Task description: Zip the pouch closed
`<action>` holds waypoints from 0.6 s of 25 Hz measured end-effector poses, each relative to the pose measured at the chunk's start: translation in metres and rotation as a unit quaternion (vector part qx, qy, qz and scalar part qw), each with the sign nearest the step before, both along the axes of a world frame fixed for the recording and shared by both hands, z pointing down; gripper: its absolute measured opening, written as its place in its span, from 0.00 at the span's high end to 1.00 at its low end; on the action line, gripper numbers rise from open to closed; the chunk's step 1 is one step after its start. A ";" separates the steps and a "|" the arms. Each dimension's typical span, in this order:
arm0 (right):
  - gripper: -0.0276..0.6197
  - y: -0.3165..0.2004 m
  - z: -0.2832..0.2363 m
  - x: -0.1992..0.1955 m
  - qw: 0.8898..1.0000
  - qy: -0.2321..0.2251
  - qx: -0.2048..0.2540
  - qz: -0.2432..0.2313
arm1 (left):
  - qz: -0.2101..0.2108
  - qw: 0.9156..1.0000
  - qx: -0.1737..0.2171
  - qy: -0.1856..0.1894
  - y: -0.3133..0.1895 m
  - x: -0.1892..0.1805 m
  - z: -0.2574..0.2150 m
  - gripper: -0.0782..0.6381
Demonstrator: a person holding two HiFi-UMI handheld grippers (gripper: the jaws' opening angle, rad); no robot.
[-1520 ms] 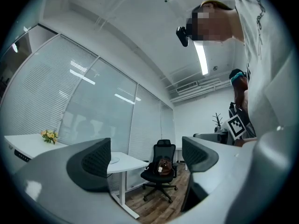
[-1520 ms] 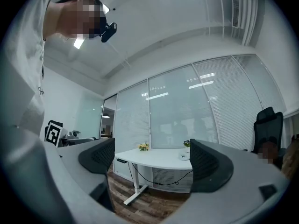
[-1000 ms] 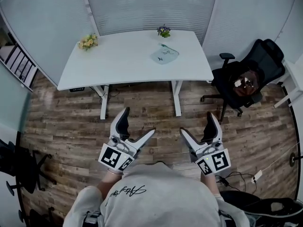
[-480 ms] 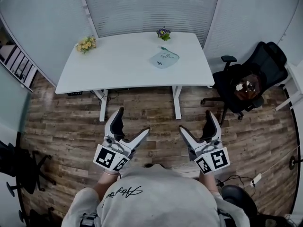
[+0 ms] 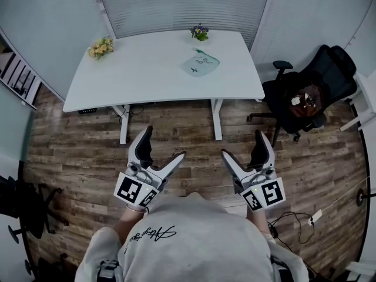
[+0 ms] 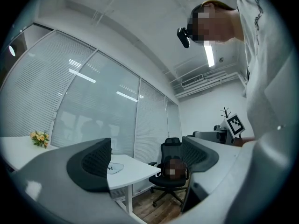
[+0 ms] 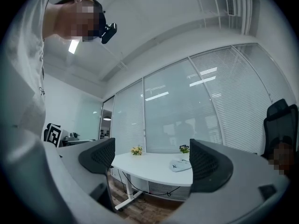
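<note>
Pouch: lay flat on the tabletop, right of middle, toward the back edge — well apart from both grippers.
Left gripper: jaws spread, nothing between them, held over the floor short of the front edge.
Right gripper: jaws spread, nothing held.
Purple flowers: at the back edge, just behind the pouch.
Yellow flowers: near the back left corner.
Chair: off the right edge.

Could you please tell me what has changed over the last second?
Very little. The left gripper and right gripper edged slightly forward, the left also a touch leftward, though the head camera's own shift may explain this. Nothing was grasped or released. Both stay open and empty; the pouch still lies on the table, far from them.
</note>
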State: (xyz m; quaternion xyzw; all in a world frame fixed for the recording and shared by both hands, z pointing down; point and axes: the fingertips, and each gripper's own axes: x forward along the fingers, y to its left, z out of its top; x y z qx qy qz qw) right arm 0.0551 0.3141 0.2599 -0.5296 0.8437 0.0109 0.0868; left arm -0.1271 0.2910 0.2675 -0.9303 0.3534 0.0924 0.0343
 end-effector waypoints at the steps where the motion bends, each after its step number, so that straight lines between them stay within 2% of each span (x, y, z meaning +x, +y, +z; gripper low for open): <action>1: 0.21 -0.001 -0.002 0.001 1.000 0.001 0.002 0.000 | -0.002 1.000 0.001 0.000 -0.002 0.000 -0.001 0.25; 10: 0.23 -0.011 0.002 0.026 1.000 -0.003 0.002 0.004 | -0.018 1.000 0.002 0.018 -0.010 0.014 -0.004 0.25; 15: 0.23 -0.022 0.017 0.026 1.000 -0.017 -0.015 -0.007 | -0.027 0.999 -0.022 0.003 -0.014 0.013 0.016 0.25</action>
